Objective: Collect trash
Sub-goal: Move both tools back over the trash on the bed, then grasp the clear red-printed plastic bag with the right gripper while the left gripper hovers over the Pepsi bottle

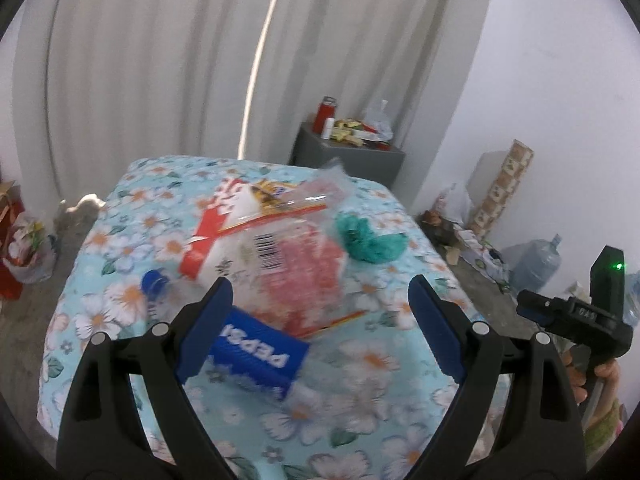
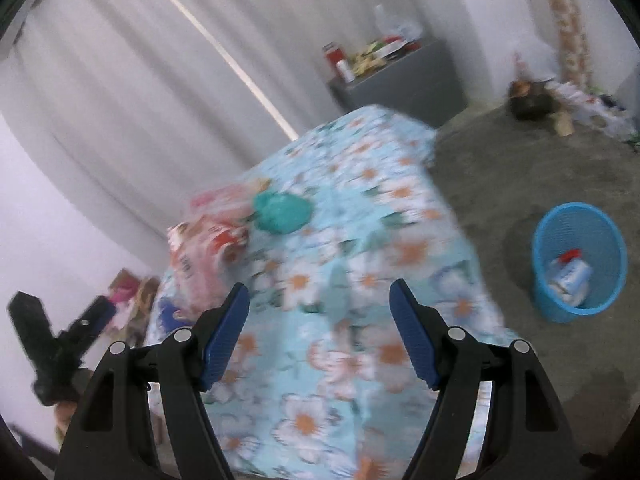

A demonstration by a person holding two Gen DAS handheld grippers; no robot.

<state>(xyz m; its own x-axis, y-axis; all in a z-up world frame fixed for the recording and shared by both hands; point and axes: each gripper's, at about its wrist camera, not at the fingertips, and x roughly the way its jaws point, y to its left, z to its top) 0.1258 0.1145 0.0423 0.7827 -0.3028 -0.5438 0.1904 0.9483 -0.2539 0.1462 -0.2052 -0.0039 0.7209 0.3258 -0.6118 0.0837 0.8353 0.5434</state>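
A tabletop [image 1: 120, 304] covered by a light blue cloth printed with white flowers is shown from two hand-held tools. The left tool [image 1: 320, 312] is held with its jaws apart and nothing between the pads; the right tool [image 2: 318, 320] is likewise spread wide and empty.

Trash is piled on the cloth: a clear plastic bottle [image 1: 256, 356] lying on its side with a blue cap, a crinkled clear wrapper [image 1: 280, 236] with red and white print, and a crumpled teal wad [image 1: 370, 242] beside it. A blue mesh bin [image 2: 540, 240] is seen on the floor to the right of the tabletop, already holding some rubbish.

Both views are smeared by motion, so a fast approach could be misjudged and the bottle knocked or rolled off the edge. The slippery wrapper could also slide out of a pinch, or drag the wad along.

"PEPSI" can be read, upside down, on the bottle's blue label. A barcode is printed on the wrapper; its other lettering is too blurred to read.
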